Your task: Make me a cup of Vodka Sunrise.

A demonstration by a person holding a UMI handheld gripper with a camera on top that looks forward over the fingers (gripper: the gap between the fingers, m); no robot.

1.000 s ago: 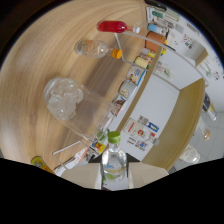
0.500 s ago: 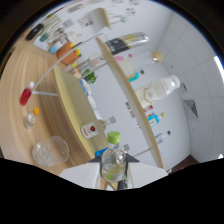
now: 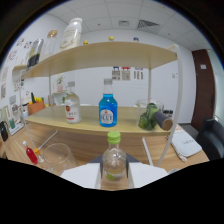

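You've got the small green-capped bottle (image 3: pixel 114 159) sitting between the fingers of the hand-held gripper (image 3: pixel 114 172), neck and cap sticking up past them. The fingers look closed on its body, one pad each side, no gap that I can see. The lower part of the bottle is hidden, so I can't say whether it's resting on anything.

Handling, my read only:
- Clear body, looks like thin plastic or glass with pale liquid low down. Probably light, and slippery if wet.
- If it's plastic the walls will flex, so squeeze gently. Too hard and it bulges or pops out of the pads.
- Hold it on the straight body below the shoulder, as now. Not the neck or cap: narrow, round, and it'll pivot.
- The cap looks on. It has to come off before any pour, and one gripper can't do that while holding it.

Around you:
- The empty glass (image 3: pixel 54 157) stands on the tabletop (image 3: pixel 160 162) just beside the fingers, with a red-tipped item (image 3: pixel 31 154) past it. The glass is fragile and tips easily, so keep the bottle base away from the rim.
- On the lower shelf (image 3: pixel 90 125) beyond: a clear spirit bottle with a red label (image 3: pixel 72 106), a blue bottle (image 3: pixel 107 109), and a green bottle lying on its side (image 3: pixel 152 119). These look heavier, glass, smooth; take them mid-body.
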